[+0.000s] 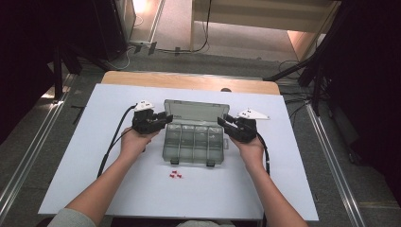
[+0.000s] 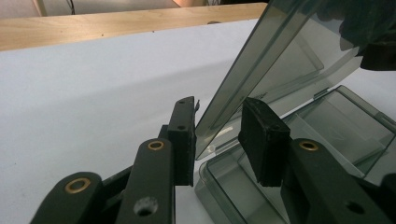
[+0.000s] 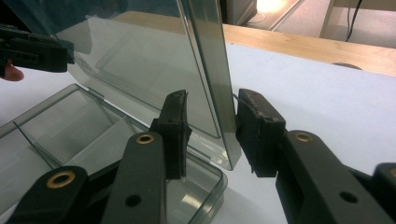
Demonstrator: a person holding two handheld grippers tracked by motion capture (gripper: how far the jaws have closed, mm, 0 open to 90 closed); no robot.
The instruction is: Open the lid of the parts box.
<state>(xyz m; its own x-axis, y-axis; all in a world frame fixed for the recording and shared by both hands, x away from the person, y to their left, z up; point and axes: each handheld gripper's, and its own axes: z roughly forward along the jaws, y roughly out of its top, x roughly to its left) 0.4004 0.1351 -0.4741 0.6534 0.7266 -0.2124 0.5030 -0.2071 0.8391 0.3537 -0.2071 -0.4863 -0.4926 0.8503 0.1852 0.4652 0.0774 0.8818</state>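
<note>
A clear grey compartment box (image 1: 194, 144) lies mid-table, its lid (image 1: 196, 111) raised on the far side. My left gripper (image 1: 166, 118) straddles the lid's left edge. In the left gripper view its jaws (image 2: 217, 135) stand open around the tilted lid (image 2: 280, 56), with a gap at the right pad (image 2: 261, 140). My right gripper (image 1: 222, 120) straddles the lid's right edge. In the right gripper view (image 3: 212, 126) the lid's rim (image 3: 224, 93) lies against the right pad (image 3: 257, 130), with a gap before the left pad. The empty compartments (image 3: 60, 126) lie below.
A few small red pieces (image 1: 176, 175) lie on the white table cover (image 1: 71, 179) in front of the box. The wooden table edge (image 1: 189, 80) runs along the far side. Cables trail from both grippers toward the near edge.
</note>
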